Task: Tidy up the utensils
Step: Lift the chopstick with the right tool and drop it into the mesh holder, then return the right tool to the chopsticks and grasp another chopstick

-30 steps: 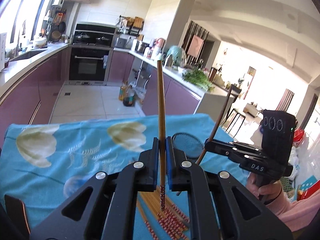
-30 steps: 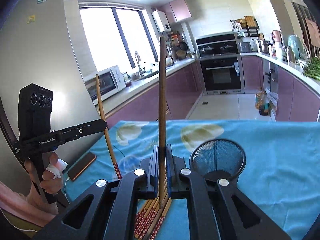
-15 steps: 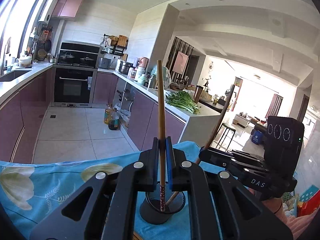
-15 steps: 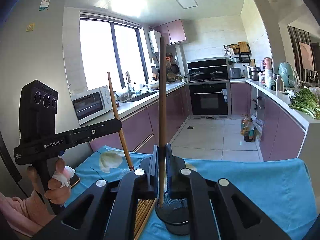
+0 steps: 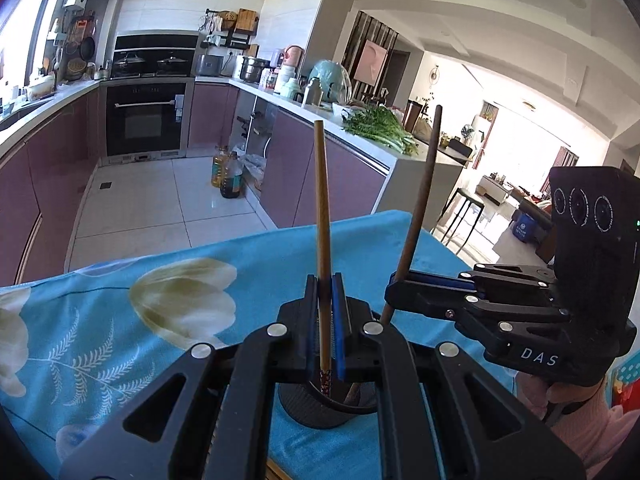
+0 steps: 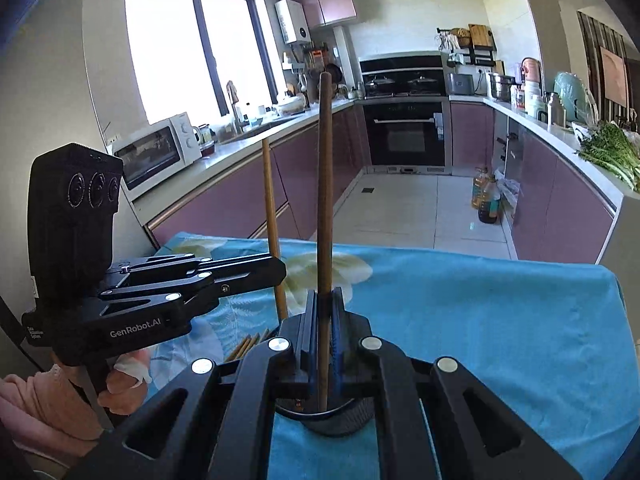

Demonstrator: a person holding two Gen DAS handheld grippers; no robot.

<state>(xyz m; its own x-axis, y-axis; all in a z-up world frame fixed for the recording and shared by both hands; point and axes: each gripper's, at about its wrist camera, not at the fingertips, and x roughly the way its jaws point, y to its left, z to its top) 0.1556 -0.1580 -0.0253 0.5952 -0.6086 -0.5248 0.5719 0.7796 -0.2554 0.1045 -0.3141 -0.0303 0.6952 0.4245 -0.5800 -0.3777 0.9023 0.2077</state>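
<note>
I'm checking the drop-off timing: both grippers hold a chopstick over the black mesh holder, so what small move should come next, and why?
Probably lower both a touch, then open. The left gripper is shut on the light wooden chopstick and the right gripper on the dark brown chopstick. Both stand near upright, lower tips already inside the rim of the black mesh cup-shaped holder, so they should drop in.
</note>
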